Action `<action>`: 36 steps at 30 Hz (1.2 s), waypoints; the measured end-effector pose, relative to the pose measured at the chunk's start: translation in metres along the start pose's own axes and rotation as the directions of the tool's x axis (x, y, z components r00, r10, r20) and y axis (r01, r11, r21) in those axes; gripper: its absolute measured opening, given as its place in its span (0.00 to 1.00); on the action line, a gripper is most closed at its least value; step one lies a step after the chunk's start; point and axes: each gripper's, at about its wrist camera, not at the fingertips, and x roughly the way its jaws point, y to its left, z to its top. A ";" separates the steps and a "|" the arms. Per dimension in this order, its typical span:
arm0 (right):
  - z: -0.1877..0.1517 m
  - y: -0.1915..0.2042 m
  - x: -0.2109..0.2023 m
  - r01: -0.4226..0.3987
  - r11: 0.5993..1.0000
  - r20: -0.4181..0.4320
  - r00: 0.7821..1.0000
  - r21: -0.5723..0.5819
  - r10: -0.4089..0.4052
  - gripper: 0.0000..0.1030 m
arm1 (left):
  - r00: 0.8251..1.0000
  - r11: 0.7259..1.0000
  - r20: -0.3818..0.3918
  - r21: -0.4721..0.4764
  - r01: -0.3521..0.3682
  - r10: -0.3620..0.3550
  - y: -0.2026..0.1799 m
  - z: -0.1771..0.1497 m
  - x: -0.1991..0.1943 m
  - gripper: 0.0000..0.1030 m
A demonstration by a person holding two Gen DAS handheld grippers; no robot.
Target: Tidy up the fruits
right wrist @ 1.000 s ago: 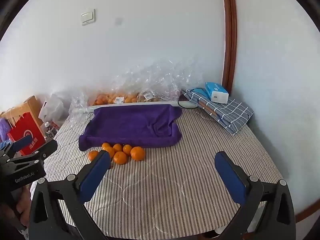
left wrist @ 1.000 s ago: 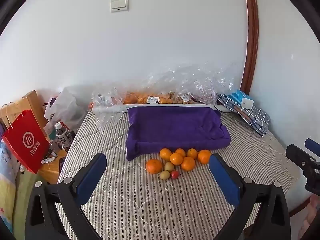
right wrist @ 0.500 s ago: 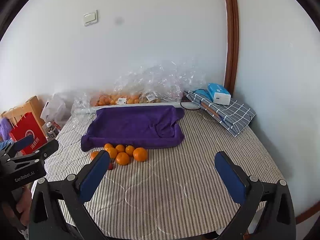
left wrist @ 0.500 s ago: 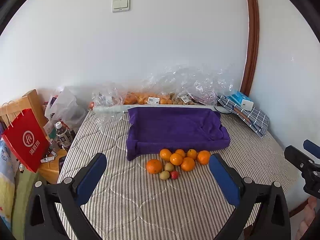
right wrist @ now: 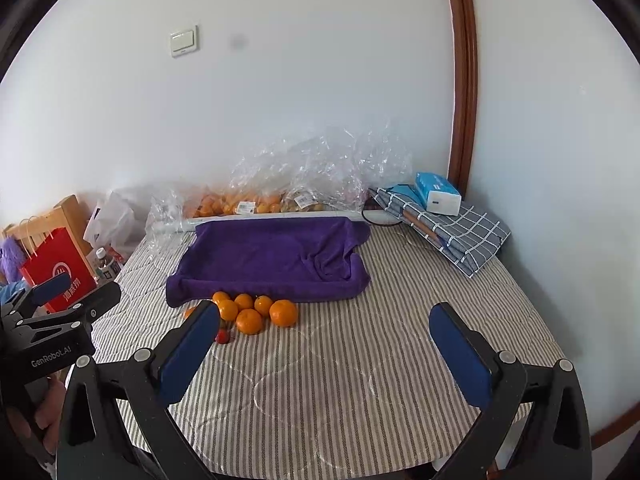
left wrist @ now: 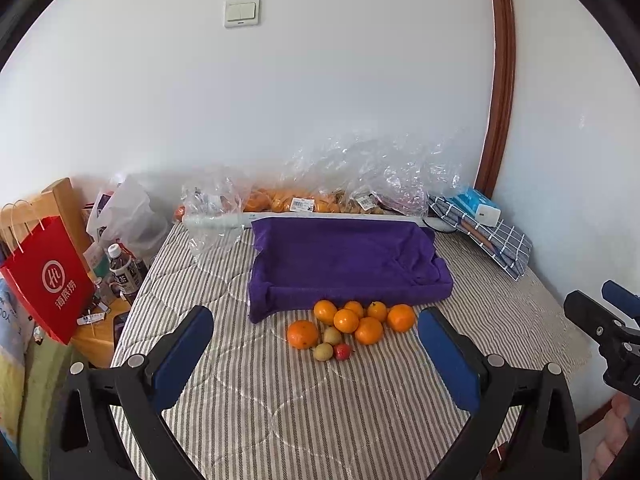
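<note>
so from the left: one red paper bag (left wrist: 48,280) by the edge of the striped bed cover (left wrist: 320,400), one dark-labelled bottle (left wrist: 122,270) next to it, then one white plastic bag (left wrist: 132,220). the left gripper (left wrist: 316,344) hovers low over the cover with its two blue pads spread wide, nothing between them. middle of the cover is the fruit pile (left wrist: 348,328): i count six oranges, two small yellow-green fruits and one little red one, all bunched together and touching, right against the front edge of the one purple towel (left wrist: 344,264). behind the towel, clear bags (left wrist: 340,196) with more oranges inside along the wall, too crumpled to count. far right, one blue tissue box (right wrist: 438,194) sits on one folded checked cloth (right wrist: 460,232). the right gripper (right wrist: 324,348) is spread wide too, holding nothing, right of the pile.
</note>
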 end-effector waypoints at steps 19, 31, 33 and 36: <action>0.001 0.004 -0.004 0.005 1.000 0.005 1.000 -0.002 -0.005 1.00 | 1.000 1.000 0.006 -0.003 0.001 -0.001 -0.002 -0.003 -0.004 1.00; 0.002 0.006 -0.001 0.010 1.000 0.002 1.000 -0.008 -0.010 1.00 | 1.000 1.000 0.006 -0.004 0.002 -0.002 -0.002 -0.005 -0.004 1.00; 0.001 0.006 -0.001 0.007 1.000 0.000 1.000 -0.008 -0.007 1.00 | 1.000 1.000 0.006 -0.003 0.000 0.000 -0.002 -0.004 -0.004 1.00; 0.001 0.007 -0.001 0.011 1.000 0.003 1.000 -0.011 -0.011 1.00 | 1.000 1.000 0.006 -0.008 0.001 -0.001 0.001 -0.004 -0.003 1.00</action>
